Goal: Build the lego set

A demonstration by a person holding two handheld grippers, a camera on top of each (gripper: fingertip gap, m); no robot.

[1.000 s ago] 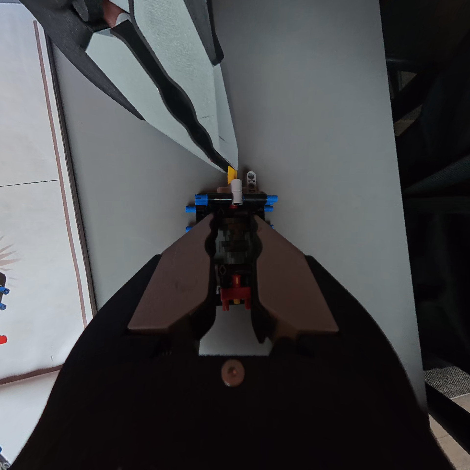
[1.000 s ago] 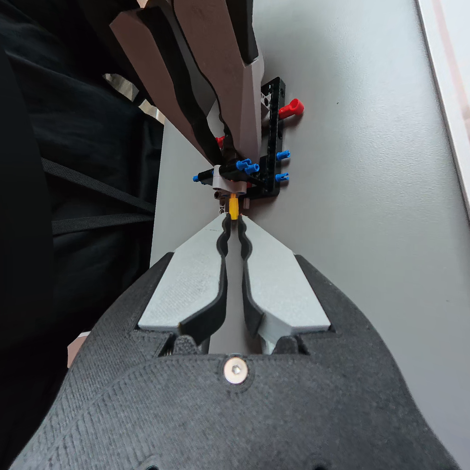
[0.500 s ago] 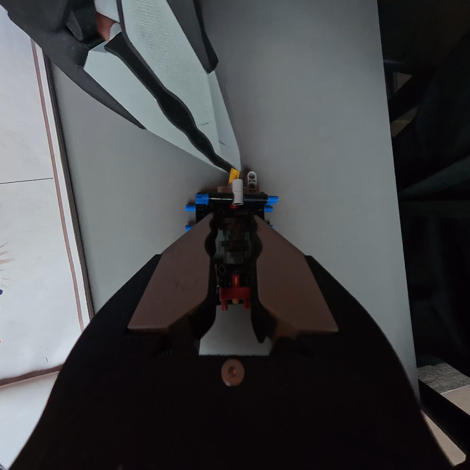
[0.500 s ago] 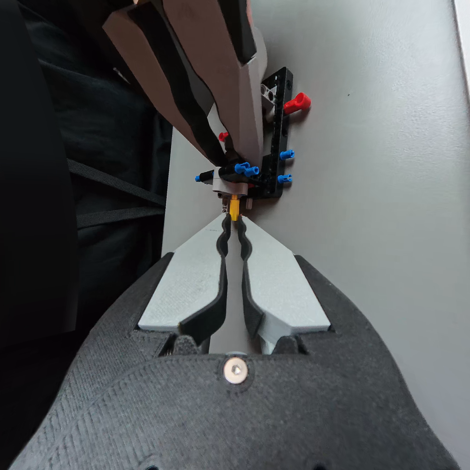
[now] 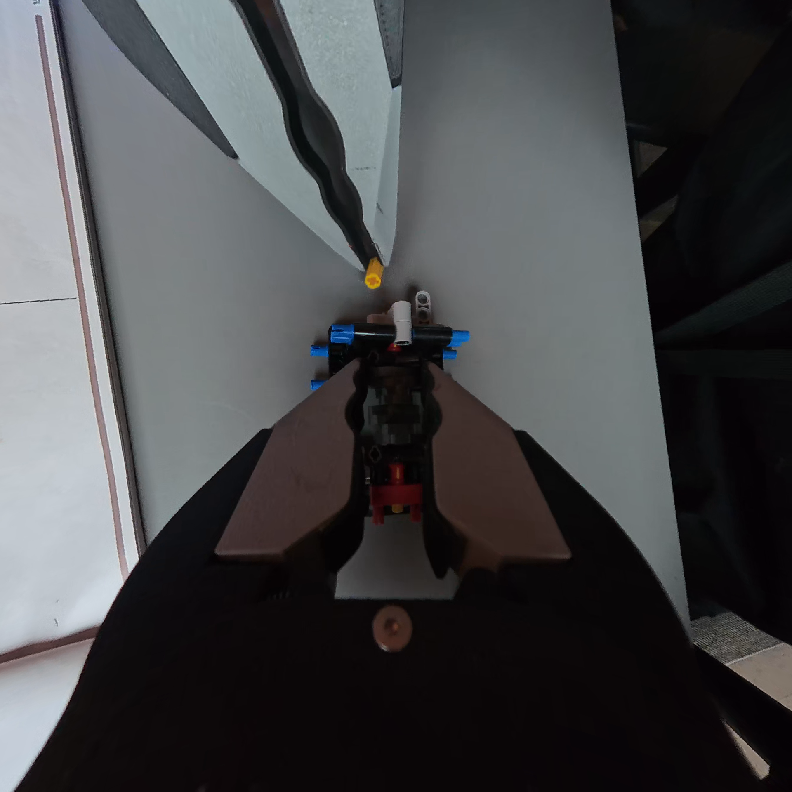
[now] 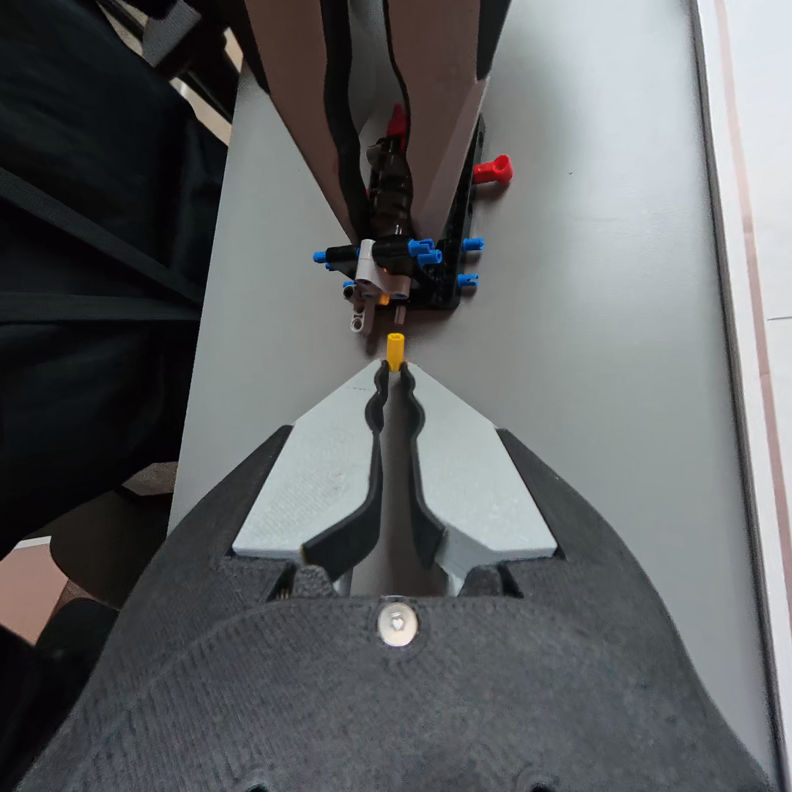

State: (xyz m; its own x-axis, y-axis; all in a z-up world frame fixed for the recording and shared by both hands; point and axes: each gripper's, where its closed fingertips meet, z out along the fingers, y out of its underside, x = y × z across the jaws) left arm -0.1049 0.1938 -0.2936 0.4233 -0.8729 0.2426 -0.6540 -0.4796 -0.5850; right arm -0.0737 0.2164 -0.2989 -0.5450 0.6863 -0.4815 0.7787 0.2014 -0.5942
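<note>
My left gripper [image 5: 392, 364], with brown fingers, is shut on the lego assembly [image 5: 392, 338], a black frame with blue pins, a white connector and a red part at its rear; it rests on the grey table [image 5: 514, 214]. The assembly also shows in the right wrist view [image 6: 398, 265], with the left gripper [image 6: 385, 223] above it. My right gripper [image 6: 394, 364], with grey fingers, is shut on a short yellow axle piece [image 6: 394, 345], held a small gap from the assembly's end. In the left wrist view the yellow piece [image 5: 373, 276] and the right gripper [image 5: 375, 261] are just beyond the assembly.
A red pin [image 6: 493, 169] sticks out from the black frame's side. A white instruction sheet [image 5: 38, 300] lies along the table's far side. The table edge [image 6: 205, 343] runs close by, with a person's dark clothing [image 6: 85, 257] beyond it. The tips of one gripper are about 5 cm away from the tips of the other.
The right gripper has pulled back with the yellow piece, which was touching the assembly's end and now stands a small gap from it. The left gripper still holds the assembly.
</note>
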